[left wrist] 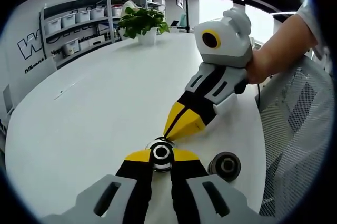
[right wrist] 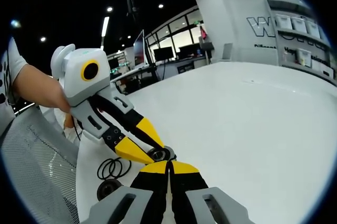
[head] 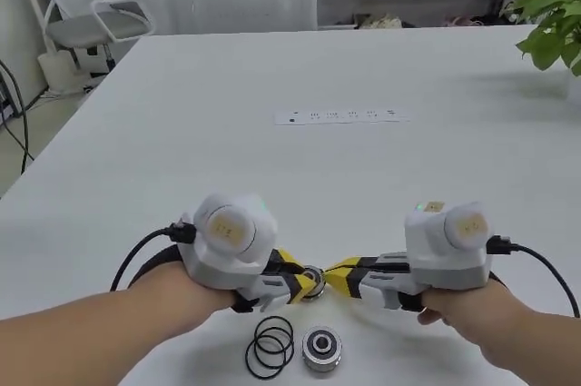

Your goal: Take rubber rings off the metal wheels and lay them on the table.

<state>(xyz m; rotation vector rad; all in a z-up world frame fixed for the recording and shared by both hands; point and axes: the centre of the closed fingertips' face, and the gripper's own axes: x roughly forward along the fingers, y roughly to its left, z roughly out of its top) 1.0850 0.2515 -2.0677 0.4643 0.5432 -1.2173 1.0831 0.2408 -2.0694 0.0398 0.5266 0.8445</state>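
The left gripper (head: 302, 285), grey-bodied with yellow-tipped black jaws, is clamped on a small silver metal wheel (head: 312, 279) with a dark band around its rim, one jaw on either side of it and the wheel held just above the white table (head: 363, 68). In the left gripper view the left gripper (left wrist: 160, 156) has its yellow tips pressed to the flanks of the wheel (left wrist: 161, 152). The right gripper (left wrist: 170, 132) comes in from the upper right with its jaws pressed together to a point, and that point touches the wheel's rim. Whether it has caught the band cannot be told. The right gripper view shows the same meeting: the right gripper (right wrist: 168, 164) is drawn tight, tip to tip with the left gripper (right wrist: 156, 153). There are two wheels in all: the second metal wheel (head: 321, 350) lies flat on the table near the person, and just beside it are loose thin black rubber rings (head: 270, 345), seemingly three, overlapping.
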